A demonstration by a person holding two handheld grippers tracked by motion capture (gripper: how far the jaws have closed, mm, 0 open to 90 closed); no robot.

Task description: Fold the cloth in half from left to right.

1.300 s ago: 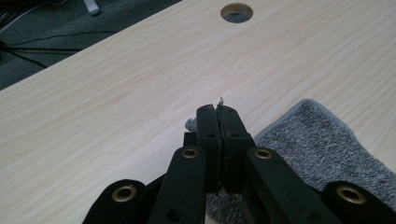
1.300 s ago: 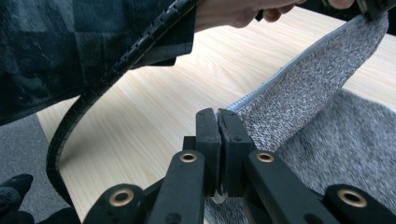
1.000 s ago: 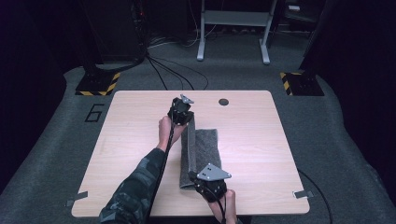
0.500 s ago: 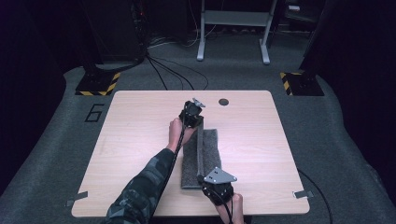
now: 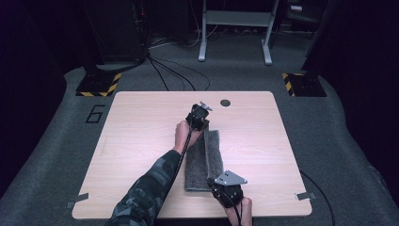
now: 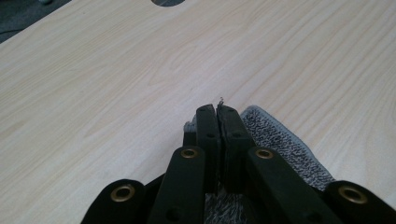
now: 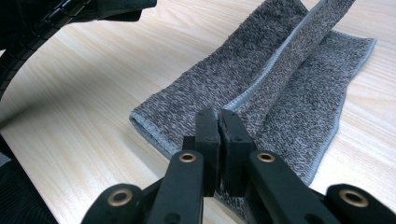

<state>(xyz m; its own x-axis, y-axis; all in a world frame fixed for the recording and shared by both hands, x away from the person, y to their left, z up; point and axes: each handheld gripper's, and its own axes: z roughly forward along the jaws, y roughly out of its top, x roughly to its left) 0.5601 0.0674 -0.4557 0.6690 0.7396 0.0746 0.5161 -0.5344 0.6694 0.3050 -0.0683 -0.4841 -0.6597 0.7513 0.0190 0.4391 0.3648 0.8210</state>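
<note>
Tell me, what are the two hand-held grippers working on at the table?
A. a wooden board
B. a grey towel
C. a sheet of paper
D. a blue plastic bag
B: the left hand-held gripper pinches the far end and the right hand-held gripper the near end of a grey towel, its looped pile plain in the right gripper view.

towel (image 5: 207, 157): mottled dark grey and pale flecks are being shown, with a lighter grey hem along the edges
left gripper (image 6: 218, 109): black is being shown on the jaws, with brass-coloured rivets
right gripper (image 7: 219, 116): black jaws with brass-coloured rivets are being shown, topped by a grey plate in the high view
table (image 5: 141, 127): pale wood grain is being shown
sleeve (image 5: 146, 193): a dark camouflage pattern is being shown
floor (image 5: 56, 141): grey carpet is being shown, marked with a dark figure six
</note>
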